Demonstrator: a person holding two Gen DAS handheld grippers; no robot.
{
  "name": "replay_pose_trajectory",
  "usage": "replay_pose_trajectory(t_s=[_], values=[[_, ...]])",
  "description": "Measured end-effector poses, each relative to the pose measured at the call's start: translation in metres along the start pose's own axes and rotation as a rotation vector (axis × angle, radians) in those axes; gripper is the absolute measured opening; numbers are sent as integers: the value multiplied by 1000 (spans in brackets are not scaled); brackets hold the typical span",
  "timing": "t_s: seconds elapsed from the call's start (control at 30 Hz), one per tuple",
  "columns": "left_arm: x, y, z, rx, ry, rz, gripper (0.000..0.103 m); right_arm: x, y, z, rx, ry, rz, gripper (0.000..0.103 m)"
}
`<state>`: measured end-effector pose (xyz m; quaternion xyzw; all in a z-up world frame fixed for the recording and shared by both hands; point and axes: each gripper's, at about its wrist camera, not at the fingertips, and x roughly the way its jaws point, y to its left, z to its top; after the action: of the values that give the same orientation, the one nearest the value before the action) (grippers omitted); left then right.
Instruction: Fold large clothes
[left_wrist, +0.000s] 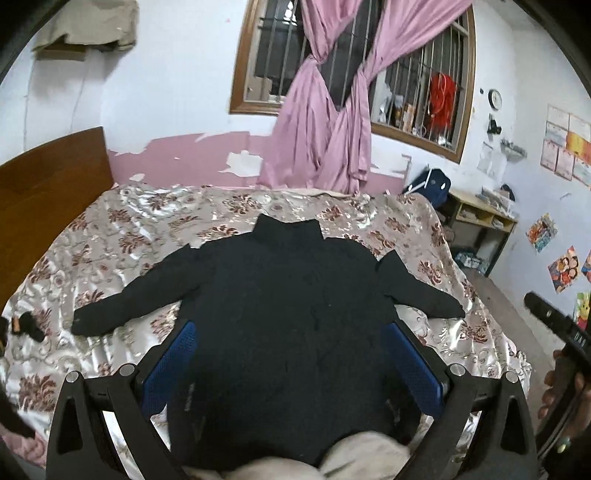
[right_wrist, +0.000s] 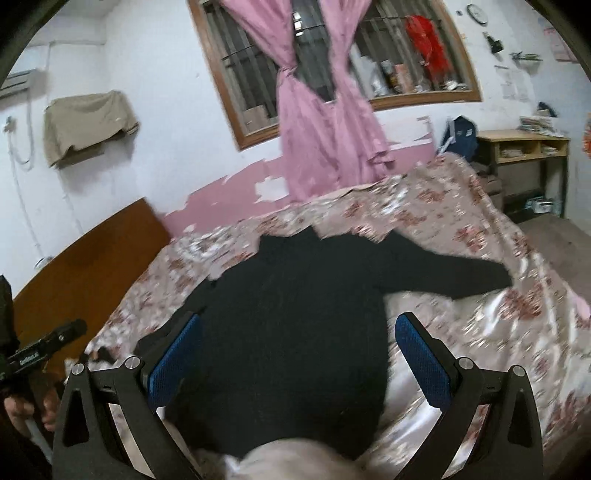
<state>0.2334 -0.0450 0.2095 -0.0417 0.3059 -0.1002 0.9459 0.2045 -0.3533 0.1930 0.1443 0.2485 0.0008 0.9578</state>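
pale cloth (left_wrist: 354, 456) cut off (blurred), black sweater (left_wrist: 291, 314) hem hidden

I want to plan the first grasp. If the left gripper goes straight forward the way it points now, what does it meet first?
Most likely the black sweater spread on the bed cover. The left gripper is open and its fingers frame the sweater's body, though depth is unclear.

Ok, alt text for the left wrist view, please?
A black high-neck sweater lies flat, sleeves spread, on a bed with a floral cover. The left gripper hovers above its lower half, blue-padded jaws open. Behind: a barred window with tied pink curtains.
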Motion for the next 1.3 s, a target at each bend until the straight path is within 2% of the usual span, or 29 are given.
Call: replay_pose_trajectory(t_s=[0.2, 0.3, 0.37, 0.43, 0.5, 0.57, 0.63, 0.8, 0.87, 1.0, 1.13, 1.17, 1.23, 1.3], values=[[81, -42, 14, 38, 81, -70, 103, 43, -57, 35, 73, 9, -34, 102], [140, -66, 21, 54, 111, -114, 103, 77, -92, 39, 103, 19, -57, 102], [179, -79, 24, 61, 122, -141, 103, 102, -117, 40, 125, 45, -91, 102], [225, -96, 25, 82, 152, -167, 103, 137, -146, 39, 166, 112, -80, 102], [261, -109, 25, 102, 167, -199, 103, 168, -176, 33, 223, 162, -93, 102], [302, -120, 24, 100, 178, -272, 103, 199, -210, 21, 287, 175, -141, 102], [343, -131, 25, 96, 183, -314, 103, 225, -238, 7, 349, 187, -165, 102], [423, -165, 23, 136, 217, -310, 103, 298, -308, -23, 558, 214, -189, 102], [451, -173, 20, 144, 258, -325, 103, 319, -327, -32, 625, 203, -190, 102], [496, -177, 14, 138, 342, -378, 102, 369, -366, -57, 818, 199, -156, 102], [523, -183, 3, 142, 373, -373, 101, 396, -390, -71, 957, 133, -162, 101], [528, -186, 1, 149, 366, -366, 101, 402, -392, -75, 977, 119, -163, 99], [529, -193, -10, 201, 350, -325, 101, 412, -392, -83, 1004, 112, -177, 77], [529, -199, -18, 238, 330, -292, 102, 422, -392, -91, 1037, 117, -197, 63]])
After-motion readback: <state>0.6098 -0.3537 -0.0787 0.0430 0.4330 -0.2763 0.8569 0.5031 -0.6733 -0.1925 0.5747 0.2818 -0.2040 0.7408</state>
